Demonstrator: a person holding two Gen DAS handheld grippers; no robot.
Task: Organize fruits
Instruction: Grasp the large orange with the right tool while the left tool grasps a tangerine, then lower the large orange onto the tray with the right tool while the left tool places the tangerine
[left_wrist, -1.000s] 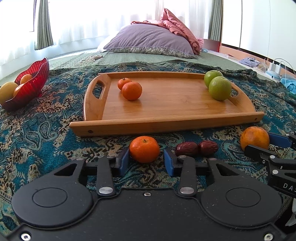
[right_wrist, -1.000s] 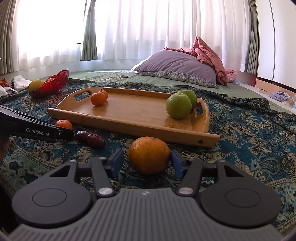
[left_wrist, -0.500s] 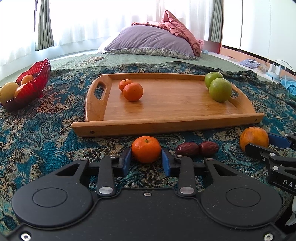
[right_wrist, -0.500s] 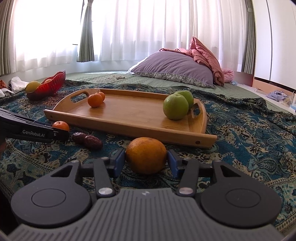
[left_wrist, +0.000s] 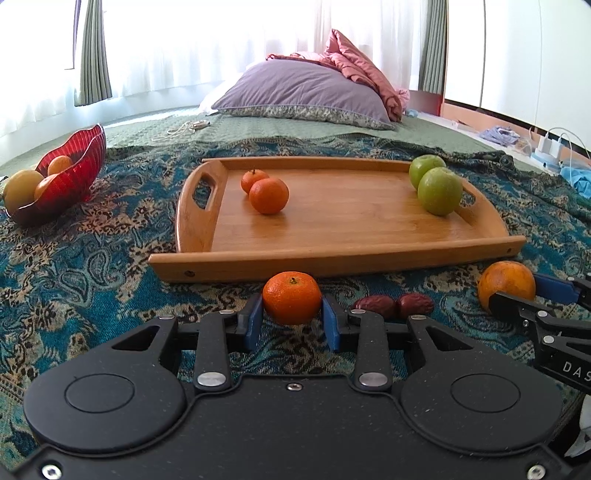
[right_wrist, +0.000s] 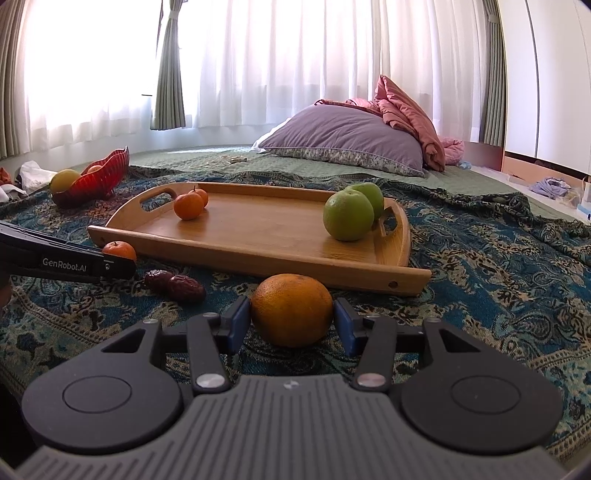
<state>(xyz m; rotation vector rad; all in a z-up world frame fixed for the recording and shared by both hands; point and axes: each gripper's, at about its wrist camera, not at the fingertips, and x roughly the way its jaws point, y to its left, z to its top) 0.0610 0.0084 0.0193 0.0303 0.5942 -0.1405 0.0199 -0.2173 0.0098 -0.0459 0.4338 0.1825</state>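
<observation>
A small mandarin (left_wrist: 291, 301) rests on the patterned cloth just in front of the wooden tray (left_wrist: 332, 254). My left gripper (left_wrist: 291, 314) is shut on it, blue pads pressing both sides. To its right lies a larger orange (right_wrist: 291, 308), and my right gripper (right_wrist: 291, 317) is shut on that, pads against its flanks. Both fruits still touch the cloth. On the tray sit two mandarins (left_wrist: 269, 195) at the left and two green apples (left_wrist: 439, 195) at the right. Two dark red dates (left_wrist: 393, 303) lie on the cloth between the grippers.
A red glass bowl (left_wrist: 70, 177) with several yellow and orange fruits stands far left on the cloth. A purple pillow (left_wrist: 303, 92) and pink blanket lie behind the tray. Chargers and cables (left_wrist: 550, 147) sit on the floor far right.
Both grippers' jaws have closed in from a small gap until the pads touch their fruits. Neither hand has shifted, and the fruits stay where they were.
</observation>
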